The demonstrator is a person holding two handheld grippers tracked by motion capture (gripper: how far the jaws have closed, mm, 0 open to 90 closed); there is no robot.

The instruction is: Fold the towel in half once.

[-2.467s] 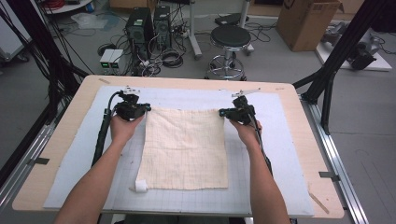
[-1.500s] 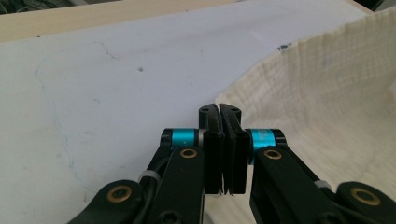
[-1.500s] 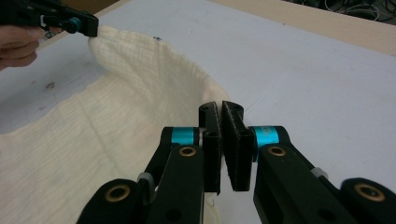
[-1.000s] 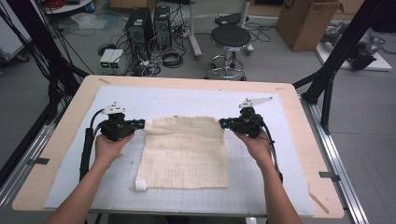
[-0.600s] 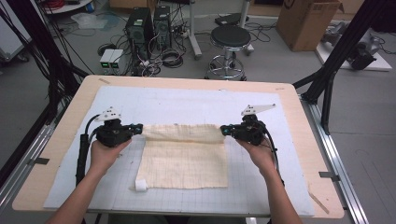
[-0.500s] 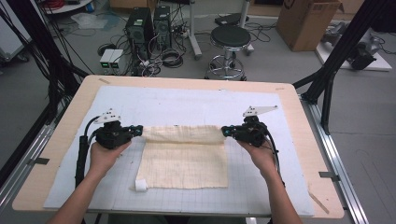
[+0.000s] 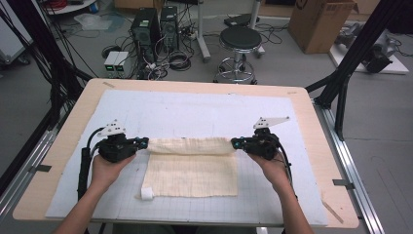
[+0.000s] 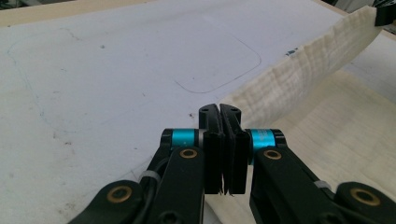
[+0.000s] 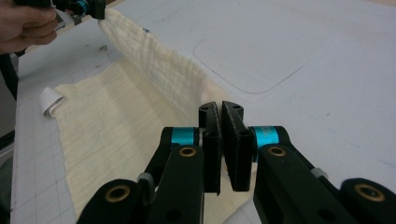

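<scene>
Even, diffuse light from overhead fills the room, bright enough to leave the white mat on the bench slightly washed out. Shadows are soft and short: a faint one lies under the lifted edge of the cloth. The high view is a little grainy and soft, with mild bending of straight lines toward its edges. In both gripper views the near black metal looks dark with small glints on the brass screws, and the far background goes blurry.

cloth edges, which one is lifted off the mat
The far edge of the cloth, stretched between the left gripper and the right gripper. The near edge, with its white tag, lies flat on the mat.
</scene>
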